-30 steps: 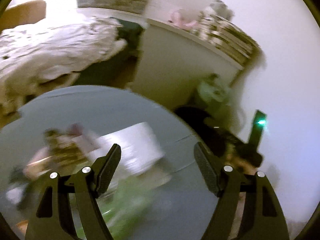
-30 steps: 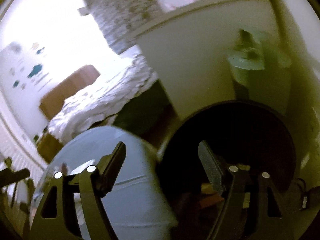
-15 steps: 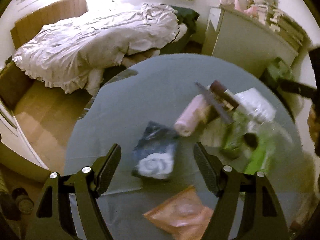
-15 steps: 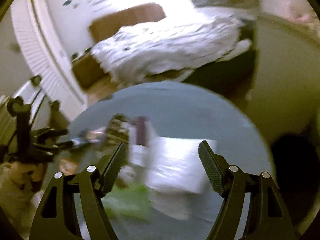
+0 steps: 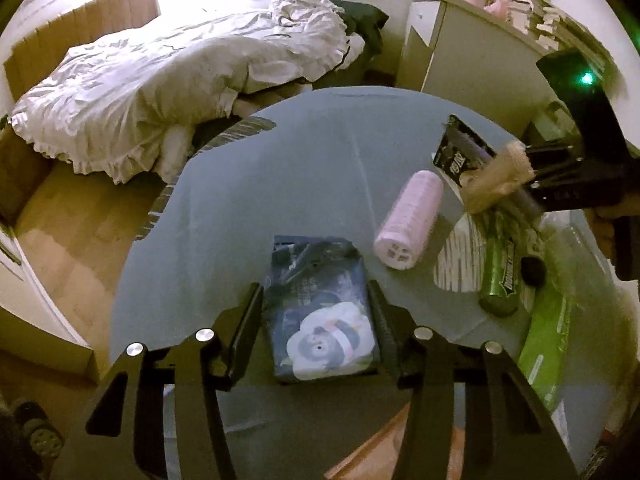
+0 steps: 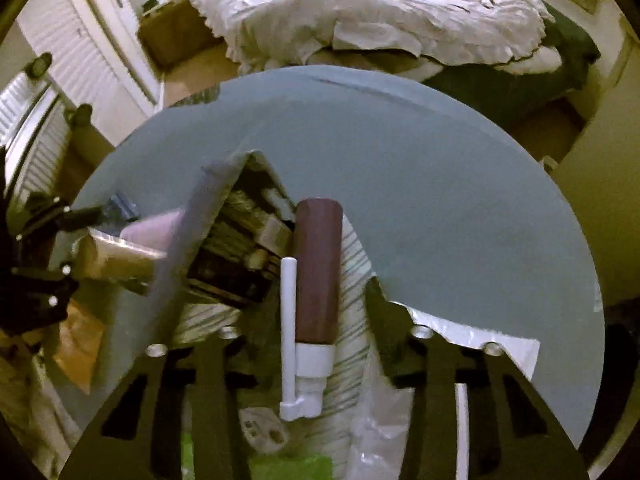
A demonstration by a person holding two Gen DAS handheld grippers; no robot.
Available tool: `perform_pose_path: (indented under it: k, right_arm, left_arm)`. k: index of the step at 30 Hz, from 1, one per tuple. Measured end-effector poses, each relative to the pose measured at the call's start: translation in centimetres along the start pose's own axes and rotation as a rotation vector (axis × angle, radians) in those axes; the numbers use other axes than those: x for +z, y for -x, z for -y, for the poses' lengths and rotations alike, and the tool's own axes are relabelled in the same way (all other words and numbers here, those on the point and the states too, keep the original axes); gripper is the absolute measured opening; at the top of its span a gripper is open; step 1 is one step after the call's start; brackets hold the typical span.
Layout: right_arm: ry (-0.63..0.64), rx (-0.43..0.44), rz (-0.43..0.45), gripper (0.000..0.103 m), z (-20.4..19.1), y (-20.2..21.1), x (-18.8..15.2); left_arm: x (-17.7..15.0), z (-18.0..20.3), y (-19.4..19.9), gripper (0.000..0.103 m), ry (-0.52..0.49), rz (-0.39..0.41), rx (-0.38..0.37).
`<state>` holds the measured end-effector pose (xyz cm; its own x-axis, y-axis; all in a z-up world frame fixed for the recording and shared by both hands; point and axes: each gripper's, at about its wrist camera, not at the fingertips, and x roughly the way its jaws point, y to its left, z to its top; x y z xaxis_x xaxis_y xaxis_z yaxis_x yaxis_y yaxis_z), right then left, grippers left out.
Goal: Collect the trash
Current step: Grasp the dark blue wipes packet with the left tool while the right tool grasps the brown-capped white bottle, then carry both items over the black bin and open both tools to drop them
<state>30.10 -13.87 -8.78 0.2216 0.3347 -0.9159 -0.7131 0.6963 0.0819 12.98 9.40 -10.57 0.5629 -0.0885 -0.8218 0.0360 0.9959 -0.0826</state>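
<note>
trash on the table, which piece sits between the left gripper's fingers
The dark blue packet with the white cartoon figure. It lies flat between the left gripper, whose jaws have just been closing. The pink roll and green wrapper lie off to its right.

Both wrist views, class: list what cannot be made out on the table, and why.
Left wrist view: orange wrapper, cut off by bottom edge.
Left wrist view: tan object, blurred beyond naming.
Left wrist view: blue packet, lettering too small.
Right wrist view: grey strip, motion-blurred.
</note>
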Motion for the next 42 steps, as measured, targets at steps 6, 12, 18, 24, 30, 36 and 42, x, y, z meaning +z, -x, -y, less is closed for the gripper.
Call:
perform_pose_path:
  k: [6,12,18,24,30,36,42]
  right_arm:
    - [-0.054,0.093,0.079,0.026,1.4,1.6,-0.7]
    - [-0.180,0.180,0.278,0.026,4.2,7.0,-2.7]
    - [-0.325,0.156,0.451,0.026,8.9,11.9,-7.6]
    - [-0.512,0.090,0.518,0.026,16.0,13.9,-14.4]
    - [-0.685,0.017,0.558,0.026,22.1,14.3,-20.7]
    - [-0.841,-0.047,0.589,0.026,27.1,13.2,-25.3]
    - [-0.959,-0.095,0.545,0.026,31.1,10.6,-28.4]
  left_arm:
    - [0.5,0.1,1.1,0.050,0.041,0.034,-0.014]
    - [3.1,2.0,4.6,0.050,0.042,0.120,-0.061]
    - [6.6,7.7,6.8,0.050,-0.057,0.178,-0.141]
    - [9.5,14.5,5.3,0.050,-0.135,0.176,-0.242]
    - [12.1,21.4,2.4,0.050,-0.200,0.145,-0.354]
    - [14.3,29.0,-1.7,0.050,-0.263,0.079,-0.456]
    - [14.8,35.7,-6.4,0.050,-0.322,0.003,-0.504]
